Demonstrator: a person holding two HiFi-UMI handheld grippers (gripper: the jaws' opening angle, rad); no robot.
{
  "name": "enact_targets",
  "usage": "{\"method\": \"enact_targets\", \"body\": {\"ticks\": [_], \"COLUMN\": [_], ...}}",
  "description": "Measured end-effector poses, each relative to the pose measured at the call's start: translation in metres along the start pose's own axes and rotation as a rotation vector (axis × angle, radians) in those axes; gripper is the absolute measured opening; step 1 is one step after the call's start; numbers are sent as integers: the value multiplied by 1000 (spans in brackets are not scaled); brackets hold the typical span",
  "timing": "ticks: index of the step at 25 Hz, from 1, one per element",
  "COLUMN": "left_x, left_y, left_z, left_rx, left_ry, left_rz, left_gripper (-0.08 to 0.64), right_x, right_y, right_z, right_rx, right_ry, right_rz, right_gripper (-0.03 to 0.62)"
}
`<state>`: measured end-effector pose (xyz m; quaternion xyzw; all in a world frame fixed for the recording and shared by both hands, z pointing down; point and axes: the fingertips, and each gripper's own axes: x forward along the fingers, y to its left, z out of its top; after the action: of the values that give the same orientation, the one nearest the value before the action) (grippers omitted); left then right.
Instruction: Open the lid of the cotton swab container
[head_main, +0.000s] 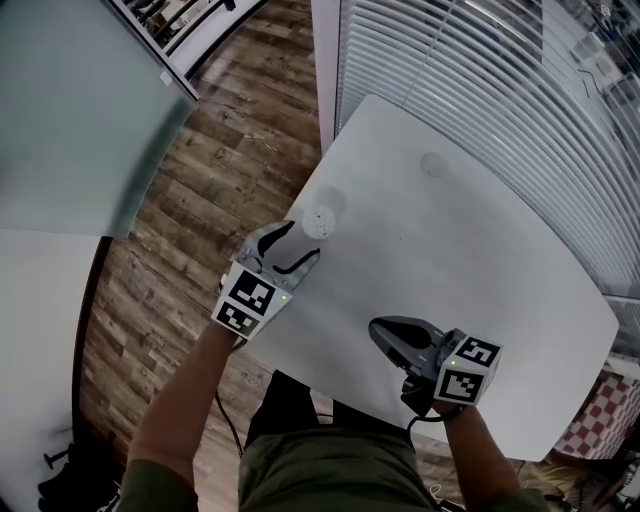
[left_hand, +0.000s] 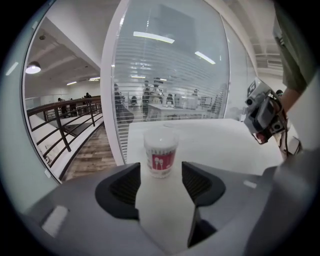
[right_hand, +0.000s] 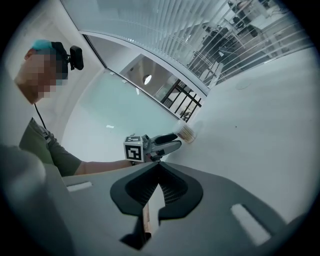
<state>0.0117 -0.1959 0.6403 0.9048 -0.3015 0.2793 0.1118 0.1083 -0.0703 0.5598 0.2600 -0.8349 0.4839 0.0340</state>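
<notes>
The cotton swab container (head_main: 320, 220) is a small clear round tub with a white lid and a red label, standing upright near the left edge of the white table (head_main: 480, 260). In the left gripper view the container (left_hand: 161, 155) stands just beyond the fingertips, lid on. My left gripper (head_main: 298, 250) (left_hand: 160, 182) is open, aimed at the tub, its pads not touching it. My right gripper (head_main: 378, 328) (right_hand: 157, 182) is shut and empty, low over the table near its front edge. From the right gripper view the container (right_hand: 186, 132) shows ahead of the left gripper (right_hand: 172, 142).
The table edge runs close to the container's left, with wooden floor (head_main: 200, 190) below it. A glass wall with blinds (head_main: 480, 80) borders the table's far side. A faint round mark (head_main: 432, 164) lies on the far tabletop. A railing (left_hand: 65, 125) stands off to the left.
</notes>
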Motion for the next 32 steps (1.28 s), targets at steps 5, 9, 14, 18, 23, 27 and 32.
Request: {"method": "enact_targets", "body": {"ticks": [5,9,14,18,23,27,32], "left_x": [9,17,26,33,37,40,45], "left_y": [3,5,3,-1,1,2,4], "left_z": [0,-1,1,1,0,1,5], "left_rx": [37,66,83,104,103,109,109], "left_ry": [14,28,39,56,59,59,55], "left_rz": [-10,-23,-44,-58,-60,-51,-51], "left_gripper": [276,288,298,298,298,298,298], "right_x": [3,5,6,5,6,5,6], "right_y": [-5,-6,-9,-12,-12,-15,-17], "right_z": [-2,-6,-11,-15,-19,-20,-19], "right_rx": [8,16,22,26,32,39,40], "right_ry": [3,7,12,14,20,23,28], "right_rz": [-6,-10,-23,-31,-37,-47,-55], "right_gripper": [9,9,9,9,9,9,9]}}
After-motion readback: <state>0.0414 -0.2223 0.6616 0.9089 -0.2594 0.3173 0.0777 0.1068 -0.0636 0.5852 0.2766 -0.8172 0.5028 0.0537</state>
